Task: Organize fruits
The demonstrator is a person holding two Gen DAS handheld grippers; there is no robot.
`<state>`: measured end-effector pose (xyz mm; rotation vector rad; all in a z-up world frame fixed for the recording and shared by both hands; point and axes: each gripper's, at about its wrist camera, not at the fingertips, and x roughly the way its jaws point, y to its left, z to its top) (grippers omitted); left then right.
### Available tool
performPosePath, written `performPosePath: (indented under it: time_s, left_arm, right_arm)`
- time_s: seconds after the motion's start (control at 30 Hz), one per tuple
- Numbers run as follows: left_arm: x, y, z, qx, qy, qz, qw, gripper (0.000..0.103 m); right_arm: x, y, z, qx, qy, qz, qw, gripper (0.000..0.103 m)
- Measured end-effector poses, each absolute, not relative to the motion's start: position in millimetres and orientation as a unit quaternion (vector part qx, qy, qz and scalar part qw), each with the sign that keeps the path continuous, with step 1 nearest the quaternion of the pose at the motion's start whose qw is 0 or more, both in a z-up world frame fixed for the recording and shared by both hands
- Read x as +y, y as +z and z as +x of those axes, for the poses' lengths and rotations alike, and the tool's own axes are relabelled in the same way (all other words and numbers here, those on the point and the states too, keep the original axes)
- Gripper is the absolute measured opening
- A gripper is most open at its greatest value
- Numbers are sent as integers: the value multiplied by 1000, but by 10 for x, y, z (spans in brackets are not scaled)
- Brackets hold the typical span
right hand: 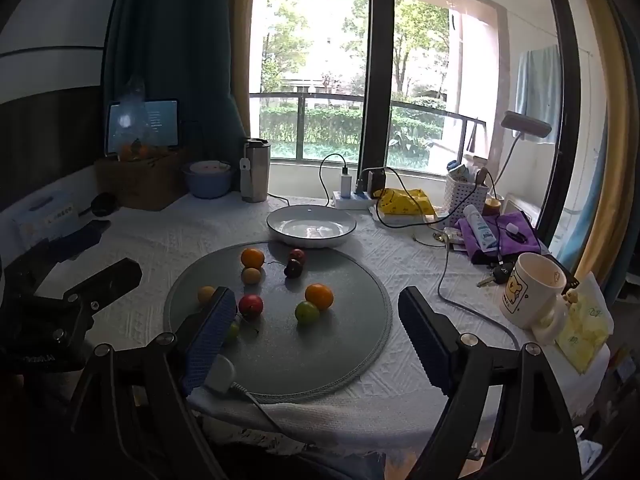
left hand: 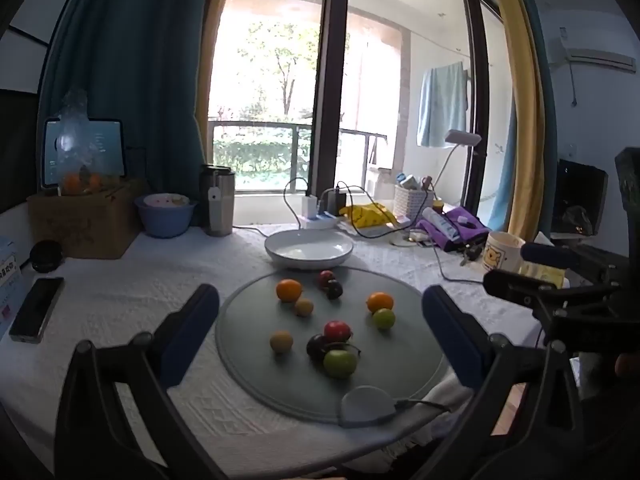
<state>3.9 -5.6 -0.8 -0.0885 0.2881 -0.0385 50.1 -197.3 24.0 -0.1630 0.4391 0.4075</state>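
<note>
Several small fruits lie on a round grey mat [left hand: 280,384] [right hand: 340,344]: two oranges [left hand: 289,290] [left hand: 380,302], green ones [left hand: 340,363] [left hand: 384,318], a red one [left hand: 337,331], tan ones [left hand: 281,341], dark cherries [left hand: 334,290]. An empty white plate [left hand: 309,249] [right hand: 311,225] stands just behind the mat. My left gripper [left hand: 320,332] is open and empty, above the mat's near side. My right gripper [right hand: 316,328] is open and empty, over the mat; its left finger hides part of a green fruit [right hand: 232,331].
A phone [left hand: 36,314] lies at the left. A steel tumbler [left hand: 218,200], blue bowl [left hand: 165,214] and cardboard box [left hand: 84,220] stand at the back left. A power strip with cables [left hand: 320,216], white basket [right hand: 466,194], purple cloth [right hand: 500,236] and bear mug [right hand: 532,294] fill the right. A white puck with cable [left hand: 366,406] sits on the mat's near edge.
</note>
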Motion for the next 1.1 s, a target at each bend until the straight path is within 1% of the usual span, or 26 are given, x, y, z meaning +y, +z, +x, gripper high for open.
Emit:
performPosePath:
  time_s: [1.1]
  left_arm:
    - [-124,0,44,147,-32,-42,988,102]
  right_arm:
    - [-1981,223,510,215,201,-82,952,86]
